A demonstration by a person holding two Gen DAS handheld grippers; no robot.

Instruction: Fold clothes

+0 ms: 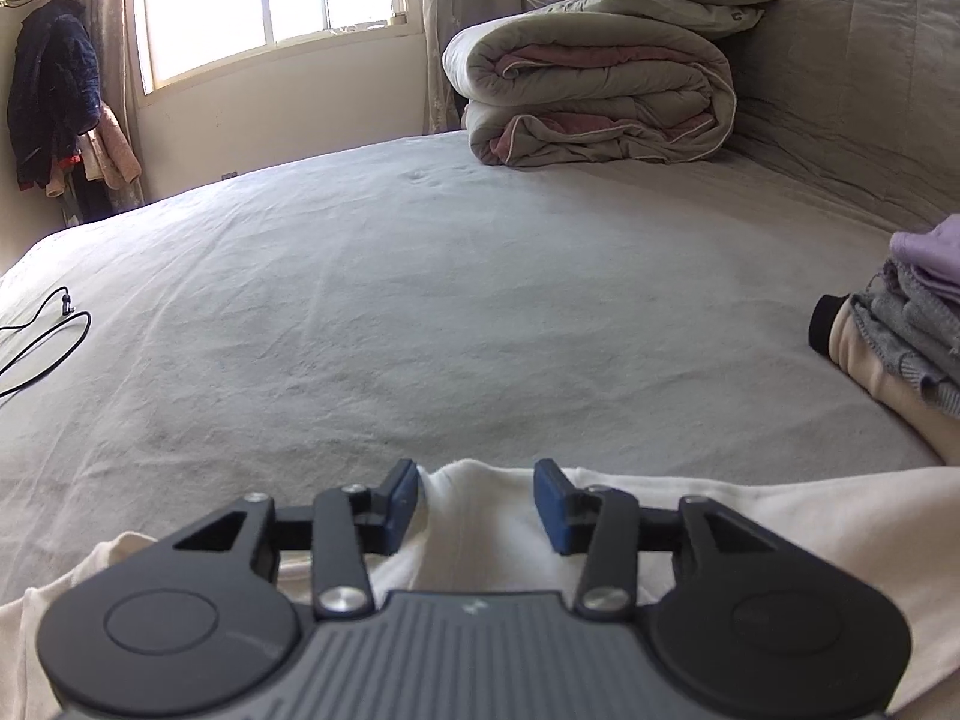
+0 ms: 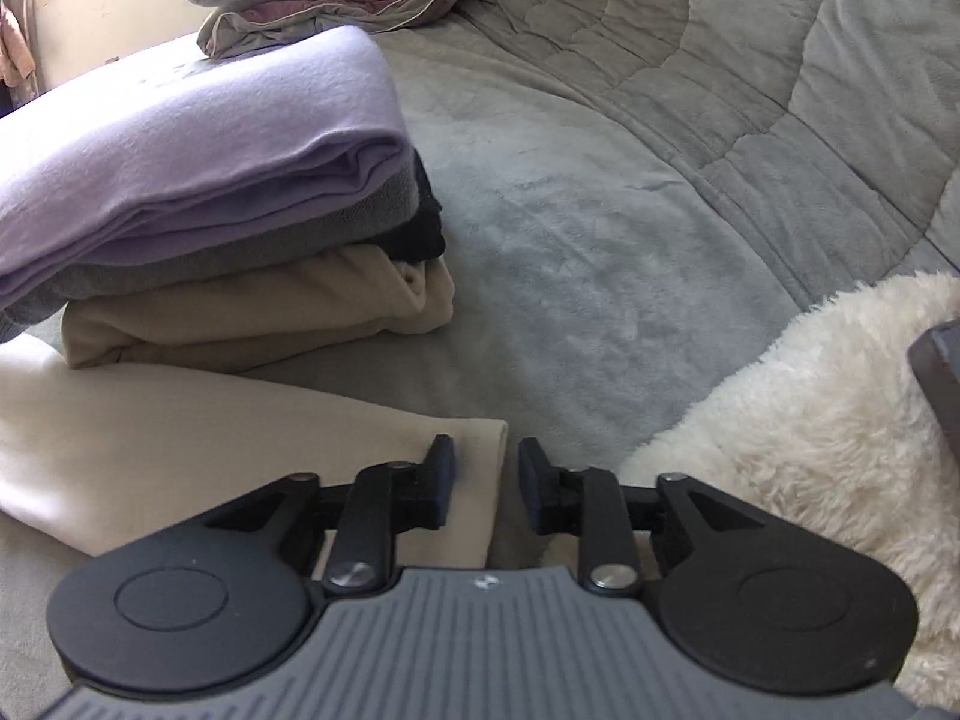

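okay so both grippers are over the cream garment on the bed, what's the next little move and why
Probably close both grippers on the cream garment. The left gripper is open astride a raised fold, and the right gripper is open around its edge, so neither holds cloth yet. The folded stack sits beside it.

Left gripper (image 1: 475,501), right gripper (image 2: 485,483): black linkages, silver screws, ribbed grey housing, blue-padded jaws.

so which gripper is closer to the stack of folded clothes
Right. The right gripper sits just in front of the stack of folded clothes; the left gripper sees it far off at its right edge.
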